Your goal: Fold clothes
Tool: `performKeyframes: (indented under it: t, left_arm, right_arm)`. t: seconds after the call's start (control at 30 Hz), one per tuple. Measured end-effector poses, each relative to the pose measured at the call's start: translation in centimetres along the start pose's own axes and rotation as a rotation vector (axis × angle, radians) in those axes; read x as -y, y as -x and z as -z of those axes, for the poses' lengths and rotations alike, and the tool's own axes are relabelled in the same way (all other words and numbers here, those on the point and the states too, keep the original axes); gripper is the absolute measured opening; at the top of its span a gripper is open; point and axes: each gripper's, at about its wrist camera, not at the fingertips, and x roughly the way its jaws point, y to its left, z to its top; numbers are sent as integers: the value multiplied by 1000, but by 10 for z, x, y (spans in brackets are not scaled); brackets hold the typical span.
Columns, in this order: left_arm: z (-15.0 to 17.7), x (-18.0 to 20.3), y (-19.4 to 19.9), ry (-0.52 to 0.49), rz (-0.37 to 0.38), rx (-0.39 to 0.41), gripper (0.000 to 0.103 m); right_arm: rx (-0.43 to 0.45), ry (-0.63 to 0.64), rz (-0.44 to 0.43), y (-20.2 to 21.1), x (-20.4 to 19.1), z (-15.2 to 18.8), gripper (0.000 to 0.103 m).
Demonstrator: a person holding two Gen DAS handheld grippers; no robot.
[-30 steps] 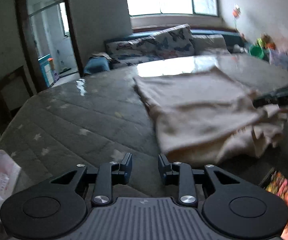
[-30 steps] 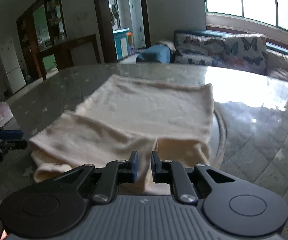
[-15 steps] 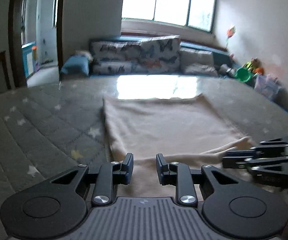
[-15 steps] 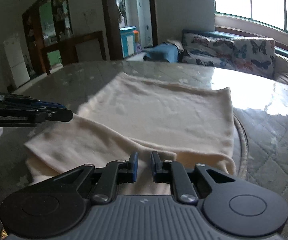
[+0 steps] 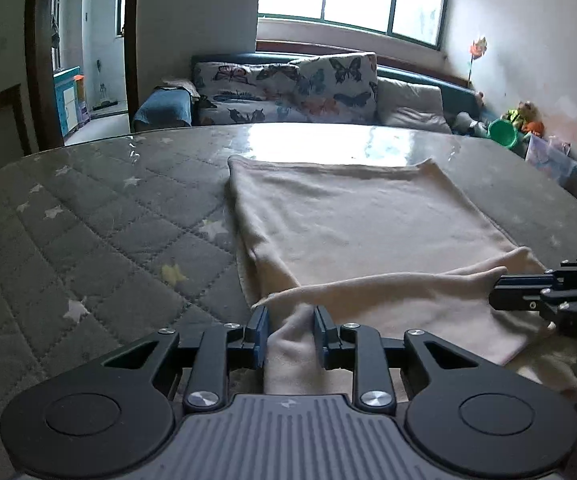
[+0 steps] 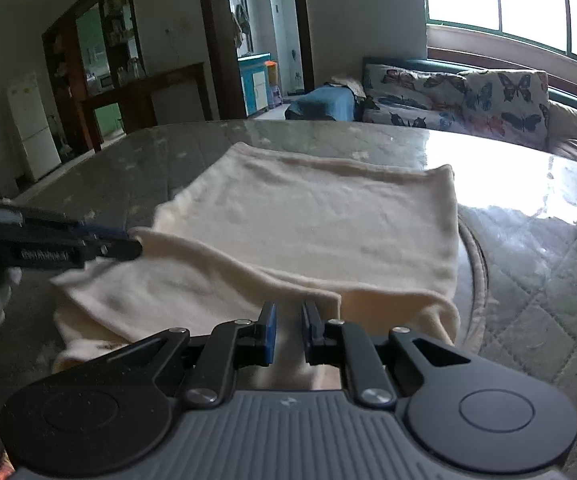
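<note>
The left gripper [image 5: 290, 330] has its jaws pinching a bunched fold of the cream-coloured soft knit garment [image 5: 352, 236], the cloth filling the narrow gap between the blue-edged pads at the garment's near left corner. The right gripper [image 6: 288, 330] has its jaws nearly pressed together, also clamped on a thin fold of the same cloth [image 6: 308, 224], at the near right corner. Each gripper shows in the other's view: the right one enters from the right edge of the left wrist view [image 5: 548, 296] with cloth at its tips, and the left one comes in from the left edge of the right wrist view [image 6: 68, 244], its tips at the cloth's corner.

Between the two grips a near layer of the garment lies doubled over the rest, its edge running as a slanted ridge across the cloth. Beyond that ridge the garment lies flat and fairly smooth, its far edge straight.

It rests on the grey quilted worktop cover with pale star shapes [image 5: 100, 236], under a glossy clear sheet that reflects the window's light. Behind the worktop stands a sofa with butterfly-print cushions [image 5: 288, 88], and a green plastic bucket [image 5: 504, 133] sits by the right wall.
</note>
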Motion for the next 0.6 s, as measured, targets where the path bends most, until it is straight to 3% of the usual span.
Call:
performKeyframes:
  t: [0.2,0.33,0.47,0.6]
  left_arm:
    - [-1,4,-3,-25,-20,4,30]
    - [1,7,2,-71,-29,0,31]
    - [8,17,39,-202,42,68,30]
    - [34,31,66,-392,135,62,31]
  right_arm:
    - [-21,0,21,-14,2,-4,11]
    - [-9,-5,2,2,5,-1,13]
    - [-6,73,-12,36,1,9,17]
    - [-43,168,-8,63,-2,25,24]
